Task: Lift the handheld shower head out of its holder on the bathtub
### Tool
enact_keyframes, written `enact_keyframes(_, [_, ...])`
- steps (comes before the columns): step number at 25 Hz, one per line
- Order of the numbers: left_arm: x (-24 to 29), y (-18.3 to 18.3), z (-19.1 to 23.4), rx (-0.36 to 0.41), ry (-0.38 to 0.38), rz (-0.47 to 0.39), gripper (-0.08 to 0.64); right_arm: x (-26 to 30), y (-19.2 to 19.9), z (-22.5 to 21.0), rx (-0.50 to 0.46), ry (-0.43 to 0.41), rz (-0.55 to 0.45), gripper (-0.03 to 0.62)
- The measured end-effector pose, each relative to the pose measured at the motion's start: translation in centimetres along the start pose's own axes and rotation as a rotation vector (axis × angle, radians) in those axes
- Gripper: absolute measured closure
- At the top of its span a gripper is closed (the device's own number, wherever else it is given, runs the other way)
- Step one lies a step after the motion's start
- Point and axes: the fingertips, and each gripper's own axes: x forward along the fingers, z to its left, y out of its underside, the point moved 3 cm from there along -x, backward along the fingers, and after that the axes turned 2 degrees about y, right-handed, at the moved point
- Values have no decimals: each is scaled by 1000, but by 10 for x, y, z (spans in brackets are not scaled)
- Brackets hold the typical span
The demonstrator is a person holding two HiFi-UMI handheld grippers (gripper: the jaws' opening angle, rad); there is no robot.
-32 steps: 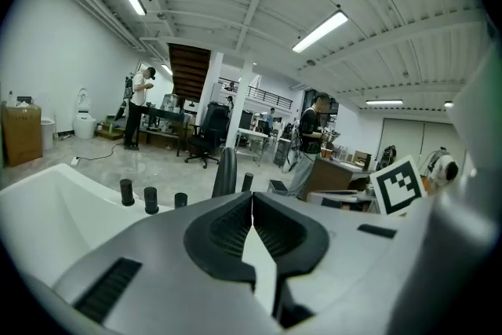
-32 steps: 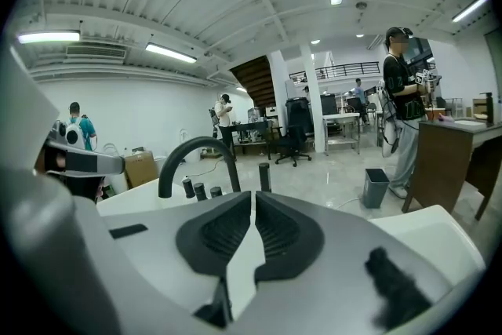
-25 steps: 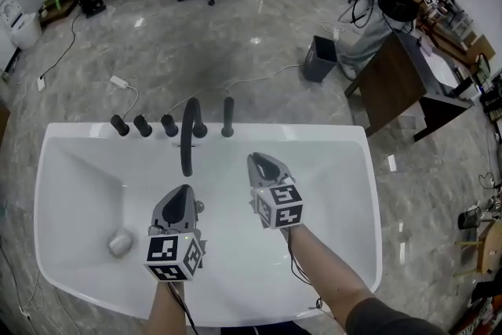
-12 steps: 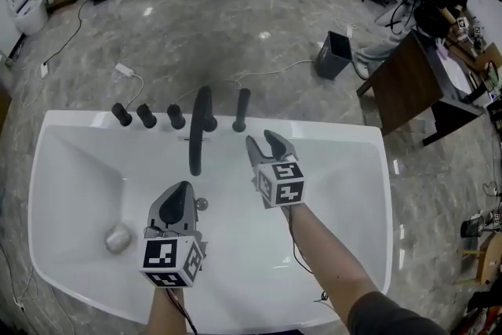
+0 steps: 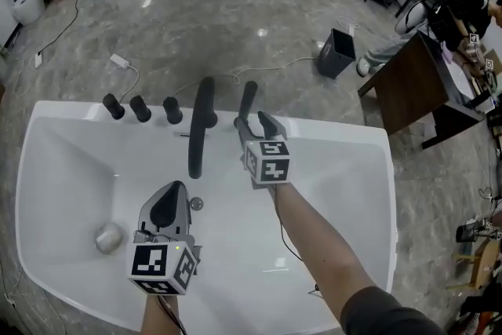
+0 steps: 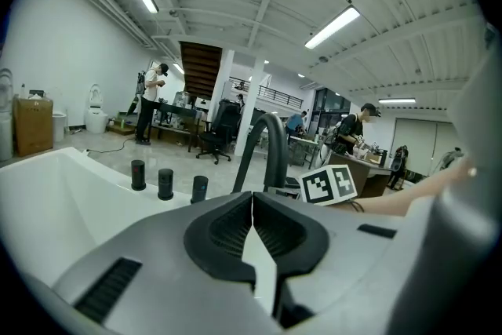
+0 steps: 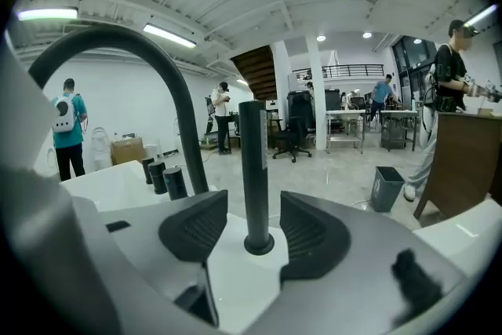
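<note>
Opening either side of the shower head [image 7: 252, 169], your right gripper [image 7: 253, 234] straddles it without touching; it stands upright in its holder [image 7: 259, 245] on the tub [image 5: 345, 137] rim. Your left gripper [image 6: 252, 225] is closed and empty over the tub.

White tub [image 5: 369, 184] on grey floor [image 5: 157, 35]. Rim carries three knobs [image 5: 140, 108], spout [image 5: 202, 121], upright shower head [image 5: 248, 100]. Drain plug [image 5: 108, 237] lies in basin.

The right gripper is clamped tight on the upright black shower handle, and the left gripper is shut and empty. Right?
Not quite. The right gripper view shows the right gripper with jaws opening, apart on either side of the shower handle, not touching it. The left gripper is shut and empty, as you said.
</note>
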Motion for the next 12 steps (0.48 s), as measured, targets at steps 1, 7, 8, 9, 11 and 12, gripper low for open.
enact_keyframes(1, [0,1,3,-1,-4,-2,545,5,2,0,-10,2,0,382])
enact_keyframes(7, [-3,9,16,-17,-26,-1,545,27,2,8,-26,16,-18,382])
enact_keyframes(8, [-2,9,17,-17,-27,-1,545,31,0,9,-31,23,-18,382])
enact_keyframes(9, [-2,8,18,-17,-28,-1,545,34,-1,9,-36,31,-16,382])
enact_keyframes(11, [-2,7,18,-16,-26,-4,545,40,-2,8,-32,41,-14,383])
enact_keyframes(12, [-2,6,18,-16,-25,-6,545,42,-3,7,-28,42,-11,383])
